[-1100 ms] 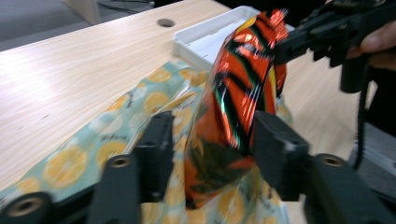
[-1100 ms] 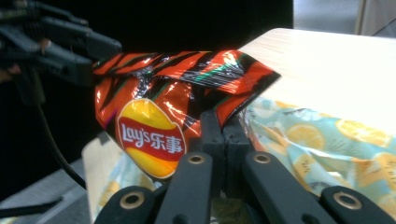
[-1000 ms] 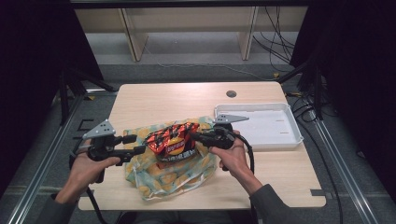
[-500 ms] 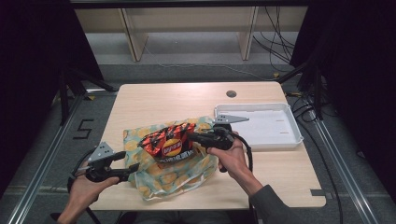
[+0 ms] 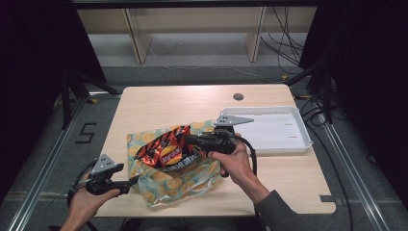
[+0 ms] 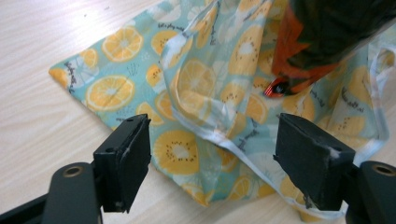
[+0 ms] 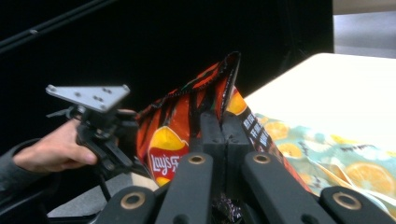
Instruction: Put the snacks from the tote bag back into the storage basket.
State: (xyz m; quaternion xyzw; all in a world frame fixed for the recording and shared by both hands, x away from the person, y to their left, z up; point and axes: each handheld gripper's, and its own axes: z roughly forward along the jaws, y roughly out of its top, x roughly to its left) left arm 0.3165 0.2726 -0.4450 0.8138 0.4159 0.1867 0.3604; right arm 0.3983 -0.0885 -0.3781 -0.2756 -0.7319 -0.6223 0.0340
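Note:
A red and black Lay's chip bag (image 5: 163, 150) rests partly on a teal cloth bag printed with orange slices (image 5: 192, 180). My right gripper (image 5: 190, 140) is shut on the chip bag's right edge and holds it tilted up. In the right gripper view the jaws (image 7: 223, 122) pinch the chip bag (image 7: 173, 140) at its seam. My left gripper (image 5: 136, 180) is low at the cloth bag's front left corner. Its jaws (image 6: 212, 140) have just been opening and stand wide over the cloth bag (image 6: 121, 88), not pressing it. The chip bag (image 6: 327, 32) hangs above.
A white tray (image 5: 284, 147) stands at the right of the wooden table (image 5: 168, 103), just behind my right hand. A small round hole (image 5: 238, 96) sits near the far edge. The left gripper (image 7: 100, 130) is near the table's front edge.
My left gripper has drawn back from the chip bag's left side, down toward the table's front left edge, and opened. The right gripper has raised the chip bag slightly.

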